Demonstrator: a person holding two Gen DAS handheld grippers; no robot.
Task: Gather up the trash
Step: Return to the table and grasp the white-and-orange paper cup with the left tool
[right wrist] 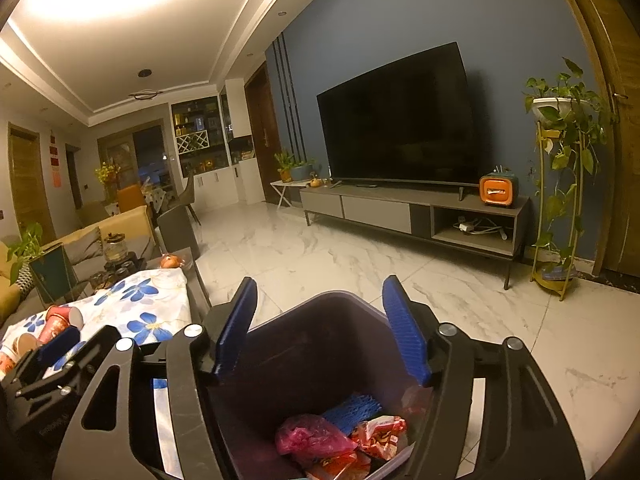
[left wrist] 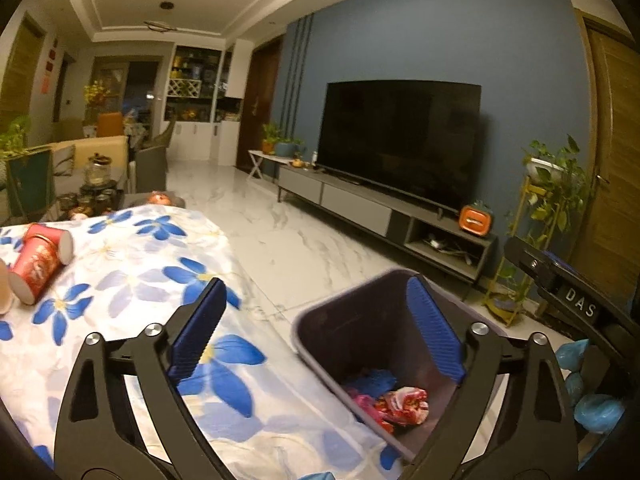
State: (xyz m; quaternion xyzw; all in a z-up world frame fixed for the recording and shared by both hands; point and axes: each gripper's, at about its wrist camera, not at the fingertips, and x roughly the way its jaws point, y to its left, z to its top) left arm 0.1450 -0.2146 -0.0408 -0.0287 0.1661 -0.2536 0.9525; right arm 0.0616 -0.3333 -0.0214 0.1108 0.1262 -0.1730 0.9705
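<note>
A dark purple trash bin (left wrist: 344,328) (right wrist: 312,344) stands on the floor beside the table and holds red and pink wrappers (left wrist: 396,400) (right wrist: 320,440) and a blue net (right wrist: 352,408). My left gripper (left wrist: 316,328) is open and empty, over the table edge and the bin's left side. Directly above the bin my right gripper (right wrist: 320,332) is open with nothing between its fingers. Red paper cups (left wrist: 38,260) (right wrist: 60,320) lie on the blue-flowered tablecloth (left wrist: 132,264) at the left. In the left wrist view the right gripper's body shows at the right edge.
A TV (right wrist: 400,120) sits on a low grey cabinet (right wrist: 408,212) against the blue wall, with an orange box (right wrist: 496,190) on it. A plant stand (right wrist: 560,184) is at the right. Beyond the table are a sofa (right wrist: 120,224), a glass jar (left wrist: 98,168) and chairs. The floor is white marble.
</note>
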